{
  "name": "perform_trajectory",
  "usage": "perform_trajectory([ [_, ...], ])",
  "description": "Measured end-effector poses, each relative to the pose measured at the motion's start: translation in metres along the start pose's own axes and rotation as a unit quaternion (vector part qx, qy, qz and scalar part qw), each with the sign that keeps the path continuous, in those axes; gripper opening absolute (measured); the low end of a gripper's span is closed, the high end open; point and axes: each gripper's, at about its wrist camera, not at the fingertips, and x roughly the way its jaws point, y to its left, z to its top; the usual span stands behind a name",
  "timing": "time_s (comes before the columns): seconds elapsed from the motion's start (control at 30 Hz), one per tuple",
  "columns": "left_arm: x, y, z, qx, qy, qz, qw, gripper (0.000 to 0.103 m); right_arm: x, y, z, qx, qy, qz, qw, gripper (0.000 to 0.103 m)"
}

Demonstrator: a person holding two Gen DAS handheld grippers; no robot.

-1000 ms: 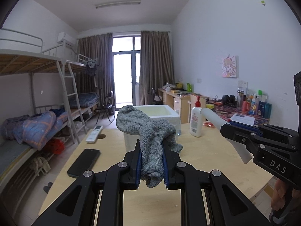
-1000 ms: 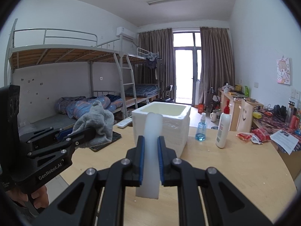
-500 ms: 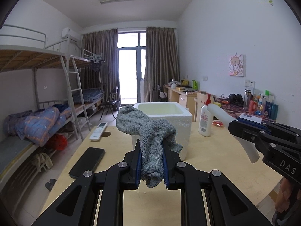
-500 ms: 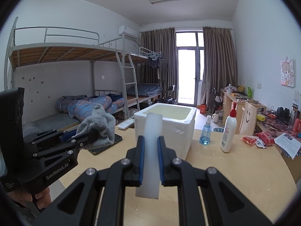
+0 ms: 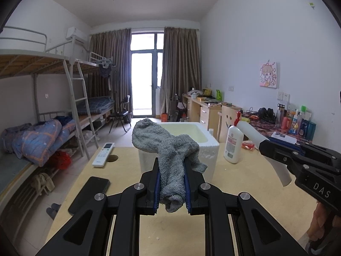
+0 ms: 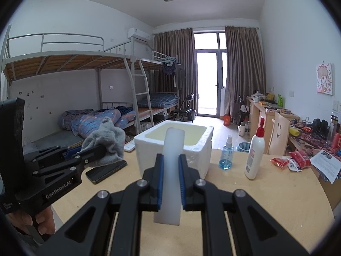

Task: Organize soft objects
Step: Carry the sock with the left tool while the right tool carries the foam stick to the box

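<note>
Hand-held gripper (image 5: 171,183) clamped on gray sock (image 5: 170,155)

This is a shared dormitory room — metal bunk beds (image 6: 89,98) with ladders line one wall, rumpled quilts (image 5: 40,138) on the lower bunks. Wooden desks (image 5: 204,111) cluttered with bottles run along the opposite wall, brown curtains (image 6: 240,72) frame a balcony door (image 5: 142,83), and an air conditioner (image 6: 138,37) hangs above — lived-in student quarters.

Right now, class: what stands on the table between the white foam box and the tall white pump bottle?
A small blue spray bottle stands between the foam box and the pump bottle, apart from both. Only the right wrist view shows it.
</note>
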Motion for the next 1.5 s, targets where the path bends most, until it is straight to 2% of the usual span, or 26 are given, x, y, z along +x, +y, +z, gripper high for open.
perform_trajectory([
  [0.73,0.056,0.004,0.052,0.010,0.001,0.002,0.9999,0.019,0.061,-0.022,0.044,0.003,0.031,0.010,0.999,0.016],
  [1.13,0.087,0.011,0.062,0.014,0.012,0.028,0.9994,0.019,0.086,-0.021,0.058,0.005,0.037,0.015,0.999,0.016],
  [1.5,0.127,0.017,0.068,0.012,0.040,0.025,0.9988,0.019,0.114,-0.027,0.062,0.010,0.053,0.013,0.998,0.016],
])
